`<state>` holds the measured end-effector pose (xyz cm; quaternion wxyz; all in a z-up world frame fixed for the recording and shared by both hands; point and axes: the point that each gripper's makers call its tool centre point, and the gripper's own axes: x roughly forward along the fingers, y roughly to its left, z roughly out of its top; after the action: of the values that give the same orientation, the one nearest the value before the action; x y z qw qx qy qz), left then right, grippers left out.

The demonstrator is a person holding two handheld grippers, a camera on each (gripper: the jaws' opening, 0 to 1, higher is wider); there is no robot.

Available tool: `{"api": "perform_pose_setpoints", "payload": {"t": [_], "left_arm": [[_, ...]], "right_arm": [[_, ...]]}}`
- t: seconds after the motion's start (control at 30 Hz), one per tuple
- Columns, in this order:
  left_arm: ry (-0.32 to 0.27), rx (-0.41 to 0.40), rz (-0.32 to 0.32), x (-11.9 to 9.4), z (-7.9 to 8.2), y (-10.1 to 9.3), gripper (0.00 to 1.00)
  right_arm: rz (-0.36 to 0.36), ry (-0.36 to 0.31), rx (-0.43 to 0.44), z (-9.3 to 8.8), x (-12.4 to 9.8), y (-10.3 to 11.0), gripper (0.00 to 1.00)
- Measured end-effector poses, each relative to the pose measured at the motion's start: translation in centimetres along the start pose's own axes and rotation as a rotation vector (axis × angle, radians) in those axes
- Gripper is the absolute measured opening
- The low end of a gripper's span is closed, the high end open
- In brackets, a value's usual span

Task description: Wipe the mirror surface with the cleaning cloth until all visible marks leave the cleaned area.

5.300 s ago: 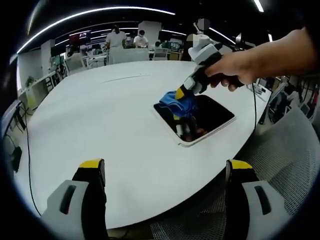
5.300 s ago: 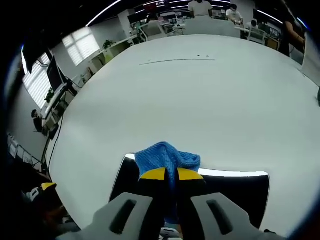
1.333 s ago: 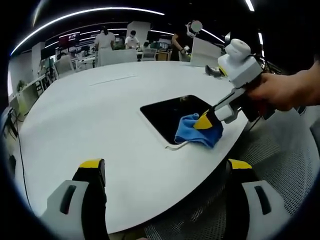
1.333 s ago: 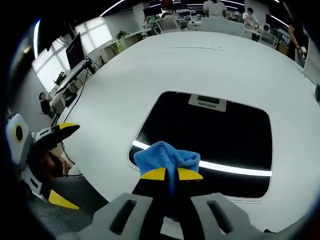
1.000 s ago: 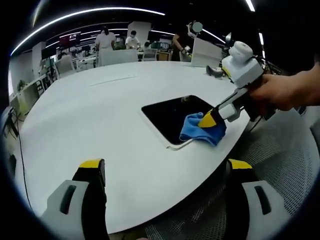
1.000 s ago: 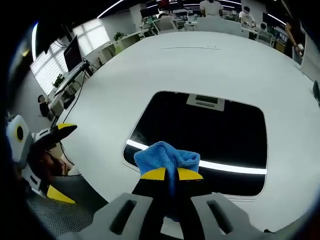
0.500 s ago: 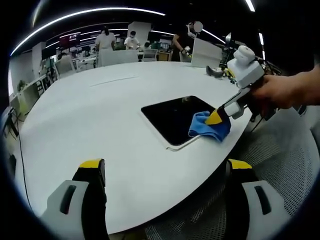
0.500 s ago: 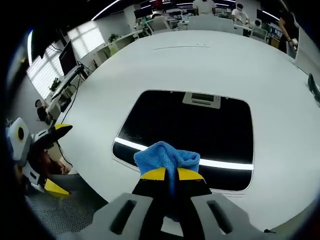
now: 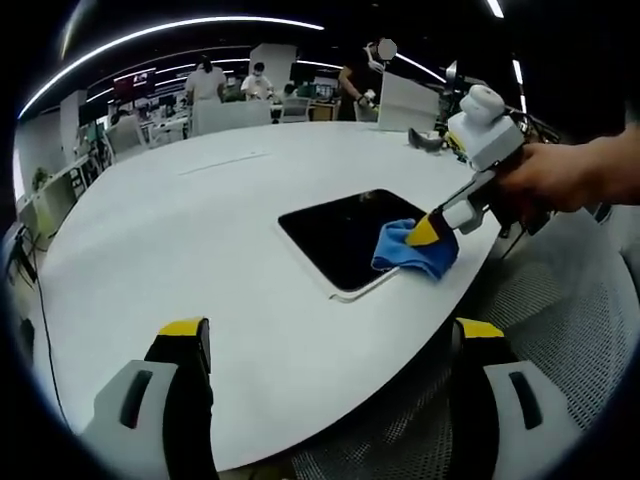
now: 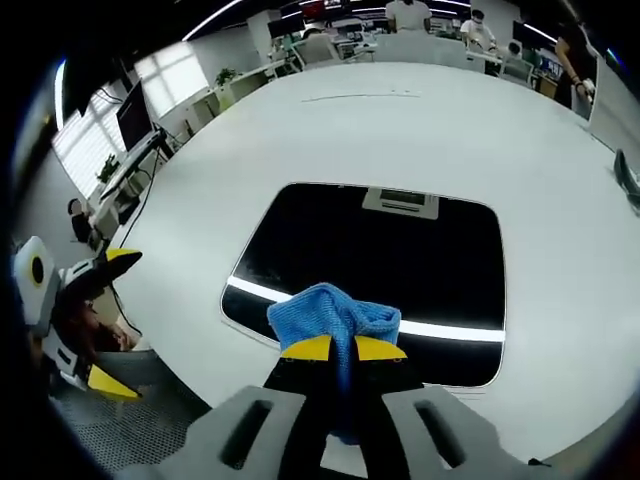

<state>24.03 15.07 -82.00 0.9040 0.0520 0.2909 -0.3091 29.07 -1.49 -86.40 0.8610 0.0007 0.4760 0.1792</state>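
Mirror [image 9: 345, 232]: a dark rounded rectangle in a white frame, lying flat on the white table [image 9: 180, 240] near its edge; you are seeing it reflecting a bright ceiling strip in the right gripper view.

Cleaning cloth [image 10: 333, 315]: blue, bunched; your right gripper [image 10: 342, 348] is pinching it between its closed yellow-tipped jaws and pressing it on the mirror's near edge. In the left gripper view, your hand [image 9: 560, 185] is gripping that tool.

Left gripper [image 9: 330, 345]: you are holding it above the table edge, well apart from the mirror, jaws spread wide and gripping nothing.

People [image 9: 225, 80]: standing at desks far beyond the table.
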Motion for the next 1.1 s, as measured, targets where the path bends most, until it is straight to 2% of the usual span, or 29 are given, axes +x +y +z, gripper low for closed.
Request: {"api": "perform_pose_setpoints", "payload": {"t": [0.57,1.1], "left_arm": [[-0.005,-0.01,-0.023,0.0,0.0,-0.3,0.99],[0.001,-0.035,-0.017,-0.1,-0.3,0.0,0.99]], "right_arm": [[-0.044,-0.006,-0.017,2.8,1.7,-1.7,0.01],[-0.066,-0.005,-0.027,5.8,3.5,-2.8,0.02]]}}
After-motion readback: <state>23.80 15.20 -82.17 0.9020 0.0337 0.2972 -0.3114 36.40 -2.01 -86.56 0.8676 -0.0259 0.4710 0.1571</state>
